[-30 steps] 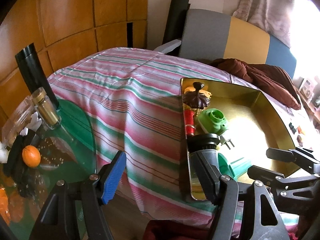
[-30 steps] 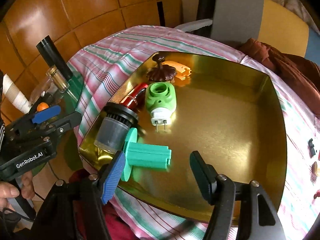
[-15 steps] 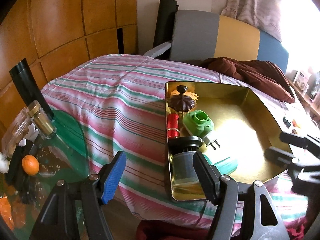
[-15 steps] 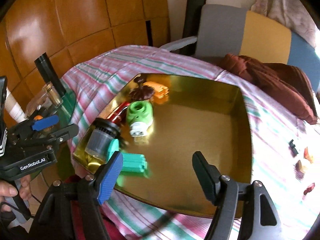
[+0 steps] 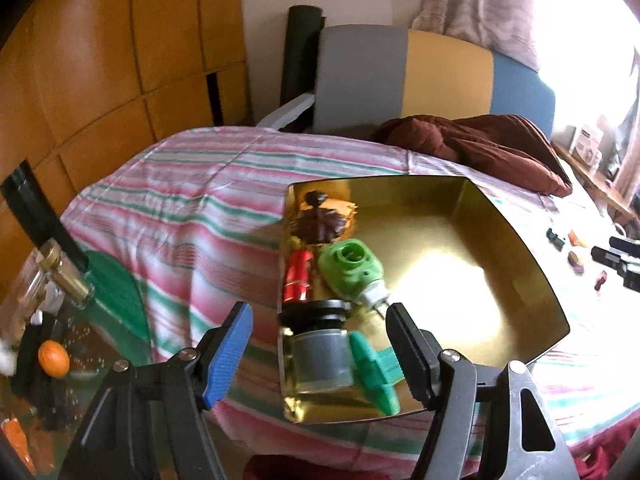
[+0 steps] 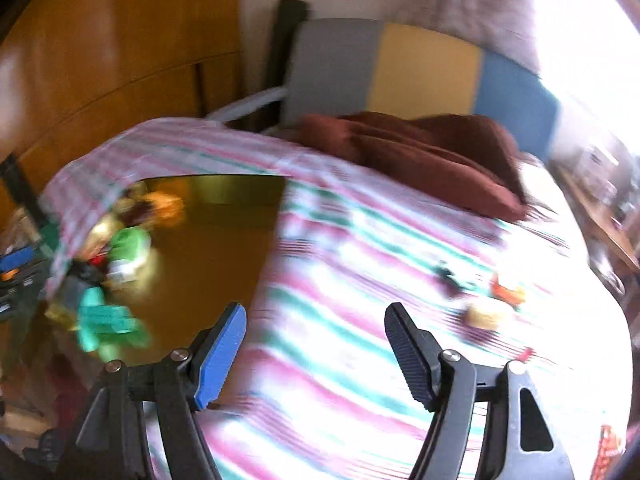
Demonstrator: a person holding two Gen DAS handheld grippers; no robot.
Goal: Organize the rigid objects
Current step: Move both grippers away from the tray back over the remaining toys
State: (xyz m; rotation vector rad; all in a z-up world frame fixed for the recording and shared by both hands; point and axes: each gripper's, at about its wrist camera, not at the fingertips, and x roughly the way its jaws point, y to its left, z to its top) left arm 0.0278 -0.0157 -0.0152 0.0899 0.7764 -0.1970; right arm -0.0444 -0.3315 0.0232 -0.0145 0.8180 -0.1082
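Both claws stand apart and empty: the left gripper (image 5: 318, 344) over the tray's (image 5: 500, 216) near corner, the right gripper (image 6: 314, 344), its jaws lately widened, above the striped cloth (image 6: 328, 280). In the tray lie a grey cup (image 5: 320, 360), teal piece (image 5: 374, 372), green plug (image 5: 352, 272) and red tube (image 5: 298, 276). Small bits (image 6: 492, 312) lie farther right.

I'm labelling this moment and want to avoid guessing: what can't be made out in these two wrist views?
- Small loose pieces on the striped cloth: right wrist view, motion blur; too small in the left wrist view.
- Orange piece in the gold tray: left wrist view, mostly hidden behind the brown knobbed piece.
- Right gripper: left wrist view, cut off by the right edge.
- Window area: overexposed in both views.
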